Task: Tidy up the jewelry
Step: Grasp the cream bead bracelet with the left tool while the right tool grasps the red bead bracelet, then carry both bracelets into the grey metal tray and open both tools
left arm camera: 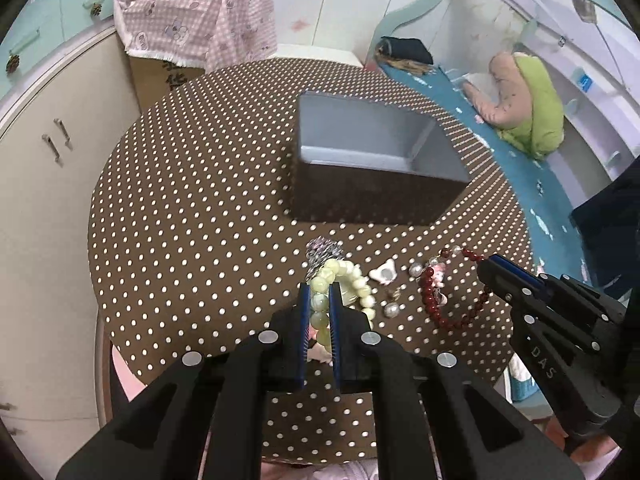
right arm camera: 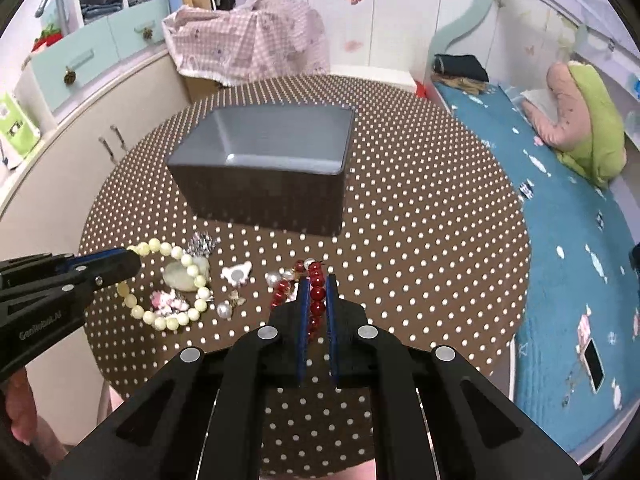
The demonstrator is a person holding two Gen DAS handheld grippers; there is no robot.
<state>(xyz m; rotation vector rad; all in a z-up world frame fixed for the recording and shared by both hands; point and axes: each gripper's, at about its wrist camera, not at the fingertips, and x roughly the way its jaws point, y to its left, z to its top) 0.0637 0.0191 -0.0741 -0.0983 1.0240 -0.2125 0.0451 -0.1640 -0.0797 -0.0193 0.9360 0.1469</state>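
Note:
A round table with a brown dotted cloth [left arm camera: 192, 208] [right arm camera: 420, 208] holds an open dark box with a grey inside [left arm camera: 372, 160] [right arm camera: 268, 160]. My left gripper [left arm camera: 320, 292] [right arm camera: 134, 262] is shut on a pale green bead bracelet [left arm camera: 352, 280] [right arm camera: 176, 288] lying on the cloth. My right gripper [right arm camera: 317, 284] [left arm camera: 486, 266] is shut on a dark red bead bracelet [right arm camera: 316, 296] [left arm camera: 440, 312]. Between them lie a white flower piece [left arm camera: 384, 274] [right arm camera: 237, 273], pearl earrings [left arm camera: 392, 310] [right arm camera: 225, 311] and a silver sparkly piece [left arm camera: 322, 254] [right arm camera: 202, 243].
A pale jade pendant [right arm camera: 184, 274] and a pink flower clip [right arm camera: 168, 301] lie inside the green bracelet's loop. A bed with a blue sheet [right arm camera: 560, 208] lies to the right. Cream cabinets [left arm camera: 48, 184] stand to the left. A pink checked cloth [left arm camera: 200, 20] covers a carton behind the table.

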